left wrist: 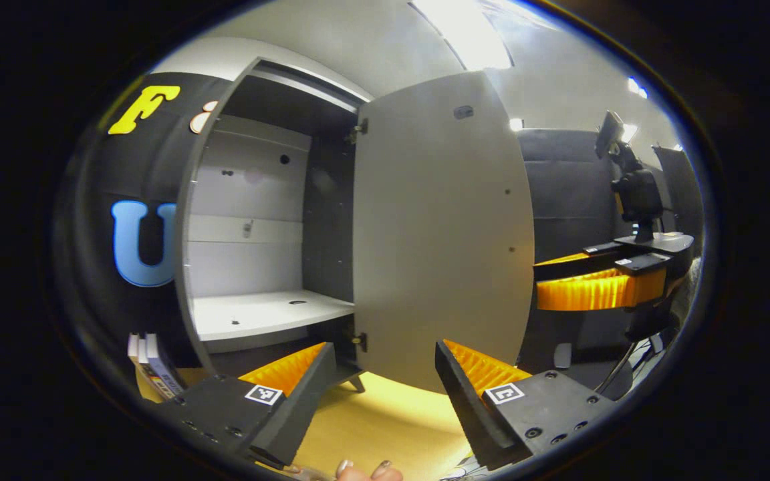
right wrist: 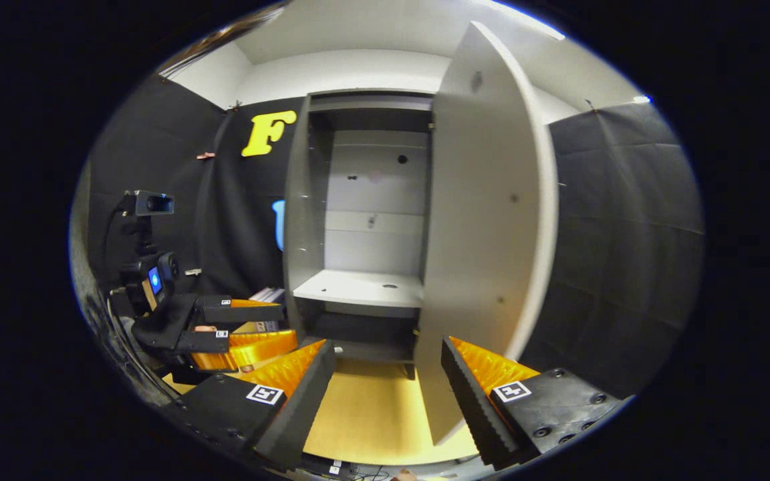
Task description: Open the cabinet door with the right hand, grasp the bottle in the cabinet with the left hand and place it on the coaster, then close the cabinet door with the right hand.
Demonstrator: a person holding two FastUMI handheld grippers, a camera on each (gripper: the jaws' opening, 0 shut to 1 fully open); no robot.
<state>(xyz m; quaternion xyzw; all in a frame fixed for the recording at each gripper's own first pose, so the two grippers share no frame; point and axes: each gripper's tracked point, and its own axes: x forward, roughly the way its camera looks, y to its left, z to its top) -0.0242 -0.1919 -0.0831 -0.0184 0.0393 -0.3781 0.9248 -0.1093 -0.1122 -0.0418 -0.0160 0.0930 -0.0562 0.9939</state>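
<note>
The grey cabinet (left wrist: 251,200) stands open, and its door (left wrist: 438,227) is swung out toward me. Inside, the white shelf (left wrist: 265,314) shows a bare top with a small dark hole. My left gripper (left wrist: 383,347) is open in front of the cabinet's foot, holding nothing. In the left gripper view, my right gripper (left wrist: 537,280) hovers to the right, beyond the door's free edge. In the right gripper view, the right gripper (right wrist: 386,344) is open and facing the cabinet (right wrist: 365,220). The door (right wrist: 485,254) stands just ahead, untouched. The left gripper (right wrist: 288,326) is low at the left.
The cabinet rests on a light wooden tabletop (left wrist: 385,421). A few books (left wrist: 151,367) stand left of the cabinet. A camera on a stand (right wrist: 148,204) sits at the far left in the right gripper view. Fingertips of a hand (left wrist: 358,471) show below the left gripper.
</note>
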